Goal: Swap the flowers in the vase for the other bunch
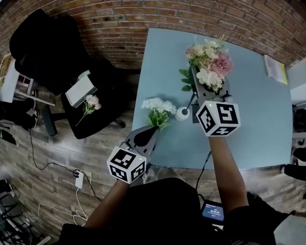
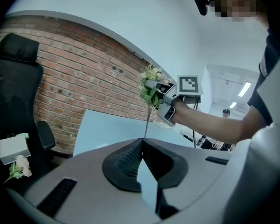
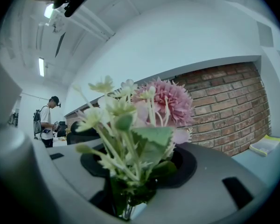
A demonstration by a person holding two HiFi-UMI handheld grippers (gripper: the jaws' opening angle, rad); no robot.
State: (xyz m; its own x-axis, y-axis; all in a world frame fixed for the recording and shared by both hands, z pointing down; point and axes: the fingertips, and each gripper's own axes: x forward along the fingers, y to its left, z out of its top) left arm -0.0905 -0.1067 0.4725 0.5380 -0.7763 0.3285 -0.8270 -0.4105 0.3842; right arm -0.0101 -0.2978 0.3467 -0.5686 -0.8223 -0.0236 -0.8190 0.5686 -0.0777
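Left tongs (image 1: 151, 130) pinch the white bunch (image 1: 158, 107) by its thin stem; right tongs (image 1: 210, 88) clasp the pink bunch (image 1: 212, 64). The white vase (image 1: 182, 113) stands on the tabletop (image 1: 257, 121) between both, just right of the white blooms.

The left gripper (image 1: 153, 130), near and to the left, points toward the far right, its jaws pressed together on the thin stem of the white bunch (image 1: 158, 108). The right gripper (image 1: 210, 88), farther right on an outstretched bare forearm (image 1: 224, 167), points away and grips the stems of the pink bunch (image 1: 210, 65).
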